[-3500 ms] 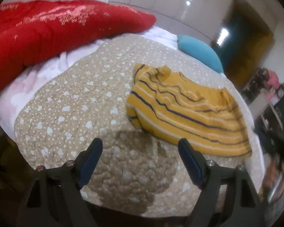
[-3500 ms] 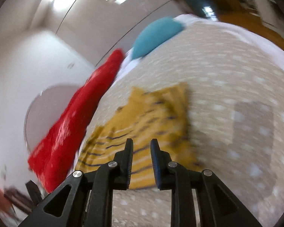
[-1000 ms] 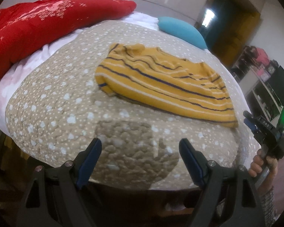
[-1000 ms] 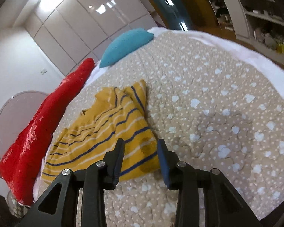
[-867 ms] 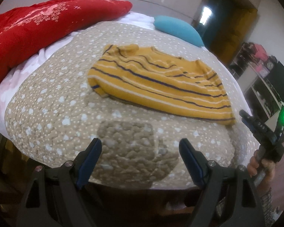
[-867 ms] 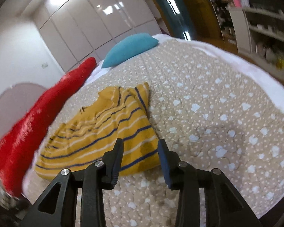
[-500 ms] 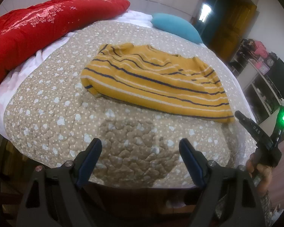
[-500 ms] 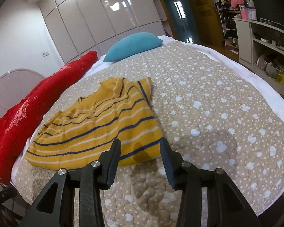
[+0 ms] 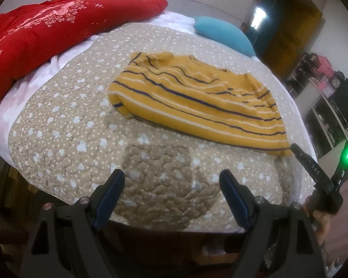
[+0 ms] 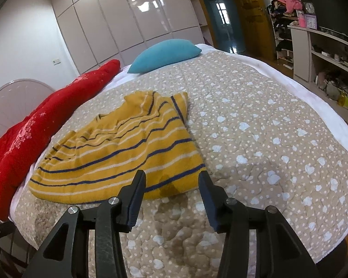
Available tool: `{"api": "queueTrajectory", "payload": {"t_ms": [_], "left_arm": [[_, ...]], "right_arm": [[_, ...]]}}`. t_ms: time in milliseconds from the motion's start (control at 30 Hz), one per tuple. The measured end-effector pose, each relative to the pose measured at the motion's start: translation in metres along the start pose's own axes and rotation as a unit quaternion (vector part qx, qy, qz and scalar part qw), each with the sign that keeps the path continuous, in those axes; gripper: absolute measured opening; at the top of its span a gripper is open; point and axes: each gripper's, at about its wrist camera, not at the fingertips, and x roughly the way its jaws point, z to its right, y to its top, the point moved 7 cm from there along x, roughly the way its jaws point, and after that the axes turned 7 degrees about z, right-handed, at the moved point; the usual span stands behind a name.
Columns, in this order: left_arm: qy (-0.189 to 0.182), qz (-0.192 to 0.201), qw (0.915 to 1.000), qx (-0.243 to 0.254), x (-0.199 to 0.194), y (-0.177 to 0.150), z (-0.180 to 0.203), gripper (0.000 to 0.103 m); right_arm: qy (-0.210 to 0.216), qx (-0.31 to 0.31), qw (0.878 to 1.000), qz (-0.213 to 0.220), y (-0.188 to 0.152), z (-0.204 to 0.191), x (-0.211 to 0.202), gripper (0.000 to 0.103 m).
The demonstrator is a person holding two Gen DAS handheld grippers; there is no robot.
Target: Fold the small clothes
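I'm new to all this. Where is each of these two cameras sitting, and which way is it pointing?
Left wrist view: on the left gripper, looking down over the bed's near edge at the yellow striped top; open jaws, right gripper at the right edge.
Right wrist view: on the right gripper, facing the top's corner; jaws opening, nothing between them.
Shared: top, red quilt, blue pillow, bedspread.

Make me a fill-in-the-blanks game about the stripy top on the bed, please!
1. The stripy top is mostly ____ in colour.
2. The pillow at the far end of the bed is ____.
3. The top lies on a beige quilt dotted with little white ____.
4. The left gripper holds ____ between its fingers.

Missing words: yellow; blue; hearts; nothing
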Motion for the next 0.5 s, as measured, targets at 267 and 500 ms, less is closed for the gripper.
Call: {"api": "queueTrajectory", "payload": {"t_ms": [267,500], "left_arm": [[0.008,0.012,0.9994,-0.03,0.008,0.015,-0.022,0.083],[-0.002,0.024,0.9956,-0.091,0.038,0.053,-0.066,0.083]], "right_arm": [[-0.002,-0.02,1.0,0.017,0.001,-0.005,-0.013,0.052],[-0.01,-0.029,0.999,0.025,0.0,-0.004,-0.019,0.056]]}}
